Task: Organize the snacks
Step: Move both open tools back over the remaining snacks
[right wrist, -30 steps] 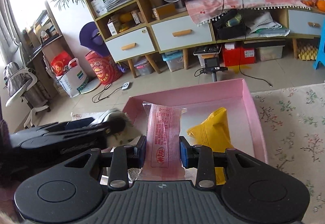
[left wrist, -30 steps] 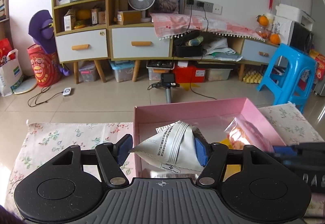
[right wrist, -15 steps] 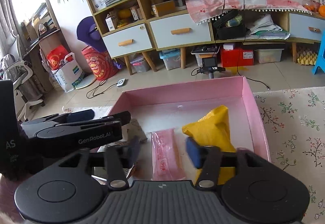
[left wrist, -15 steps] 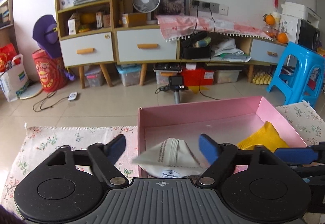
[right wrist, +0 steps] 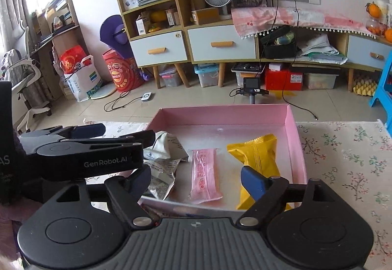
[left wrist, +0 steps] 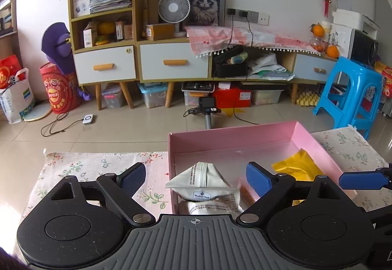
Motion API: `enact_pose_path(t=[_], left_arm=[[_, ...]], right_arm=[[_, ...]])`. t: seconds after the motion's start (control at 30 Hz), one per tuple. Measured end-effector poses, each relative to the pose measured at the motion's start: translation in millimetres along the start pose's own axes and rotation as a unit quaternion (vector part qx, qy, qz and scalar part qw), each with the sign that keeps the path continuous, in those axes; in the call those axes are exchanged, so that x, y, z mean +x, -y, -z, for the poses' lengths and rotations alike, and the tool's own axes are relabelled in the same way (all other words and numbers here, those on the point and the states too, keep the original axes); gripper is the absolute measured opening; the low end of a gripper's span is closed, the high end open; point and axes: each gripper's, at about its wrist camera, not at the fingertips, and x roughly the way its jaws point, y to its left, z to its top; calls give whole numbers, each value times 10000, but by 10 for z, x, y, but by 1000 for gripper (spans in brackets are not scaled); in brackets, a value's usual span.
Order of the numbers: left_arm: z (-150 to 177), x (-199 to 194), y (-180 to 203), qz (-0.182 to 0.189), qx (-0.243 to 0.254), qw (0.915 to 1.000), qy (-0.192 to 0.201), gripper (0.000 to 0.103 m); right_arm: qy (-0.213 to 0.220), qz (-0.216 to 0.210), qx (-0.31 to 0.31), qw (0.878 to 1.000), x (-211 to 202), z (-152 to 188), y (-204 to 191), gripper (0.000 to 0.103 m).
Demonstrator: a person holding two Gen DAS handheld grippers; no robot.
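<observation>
A pink box [left wrist: 230,140] [right wrist: 220,115] sits on a floral cloth. In it lie a white snack packet [left wrist: 202,184] [right wrist: 166,147], a pink snack bar [right wrist: 205,175] and a yellow packet [right wrist: 257,159] [left wrist: 297,167]. My left gripper [left wrist: 196,177] is open, its jaws wide apart either side of the white packet at the box's left near corner. My right gripper [right wrist: 196,179] is open above the box's near edge, with the pink bar lying loose between its jaws. The left gripper's body [right wrist: 93,154] shows at the left of the right wrist view.
The floral cloth [left wrist: 98,169] [right wrist: 348,154] spreads to both sides of the box. Beyond the table edge is tiled floor with a small camera tripod [left wrist: 208,110], a cabinet with drawers [left wrist: 171,61] and a blue plastic stool [left wrist: 352,91].
Both grippers opened and let go: the white packet and the pink bar dropped into the box. Both grippers then drew back a little towards me.
</observation>
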Motion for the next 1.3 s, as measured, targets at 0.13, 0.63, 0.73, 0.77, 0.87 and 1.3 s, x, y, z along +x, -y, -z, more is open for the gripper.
enact_pose_path(t=[0.13, 0.63, 0.73, 0.77, 0.87, 1.3], left_arm=[[6, -168, -8, 8, -64, 10000, -3, 92], [343, -920, -136, -155, -133, 9993, -310, 95], [430, -1076, -141, -282, -169, 9988, -368, 97], [459, -1125, -170, -273, -226, 9987, -367, 99], [562, -1214, -260, -225, -523, 9974, -452, 100], [833, -1448, -449, -140, -761, 9955, -548, 100]], right_arm=[[-14, 71, -76, 9999, -125, 26, -61, 78], [-145, 473, -41, 9988, -646, 275, -212, 86], [-83, 533, -209, 9983, -728, 360, -266, 87], [-17, 558, -265, 9981, -752, 386, -279, 87], [83, 524, -248, 9983, -808, 435, -279, 88], [400, 324, -471, 9976, -1053, 586, -359, 93]])
